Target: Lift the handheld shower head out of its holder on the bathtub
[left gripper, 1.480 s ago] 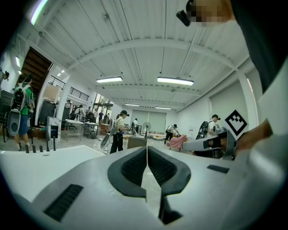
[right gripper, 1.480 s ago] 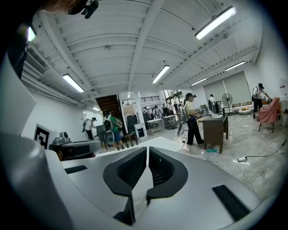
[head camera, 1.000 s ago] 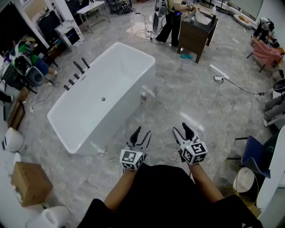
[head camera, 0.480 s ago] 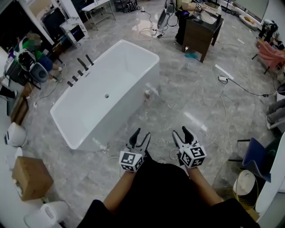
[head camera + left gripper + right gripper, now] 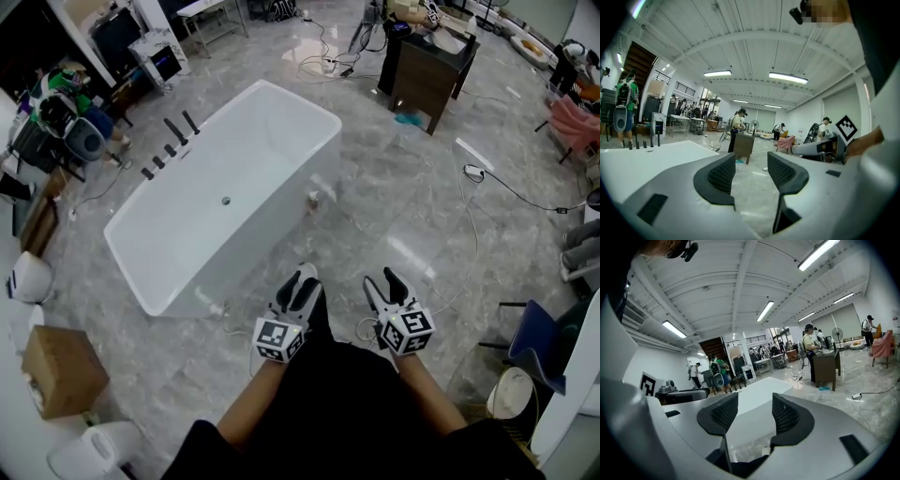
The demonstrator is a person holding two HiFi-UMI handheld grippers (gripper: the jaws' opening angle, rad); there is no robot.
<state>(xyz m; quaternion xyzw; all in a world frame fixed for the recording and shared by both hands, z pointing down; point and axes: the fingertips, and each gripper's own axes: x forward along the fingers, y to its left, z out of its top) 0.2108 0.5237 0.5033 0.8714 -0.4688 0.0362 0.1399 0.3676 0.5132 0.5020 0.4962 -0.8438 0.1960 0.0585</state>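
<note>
**Both grippers open and empty, well short of the tub's fittings**

In the head view we see the white bathtub (image 5: 244, 253) lying diagonally on the grey marble floor (image 5: 394, 216). A row of dark fittings (image 5: 176, 131) stands on its far left rim. The shower head is among them, not yet lifted, though we cannot tell which fitting it is.

The left gripper (image 5: 300, 279) and right gripper (image 5: 380, 278) hover side by side close to our body, well apart from that rim.

Only the gripper views show the jaws head-on. The left gripper's jaws stand apart with nothing but floor between them. The right gripper's jaws also stand apart and hold nothing, with the tub's white end behind the gap.

The left gripper view also catches the fittings as small dark posts beyond the tub's rim, plus the right gripper's marker cube (image 5: 845, 129). The right gripper view shows a dark cabinet (image 5: 826, 367) instead.
</note>
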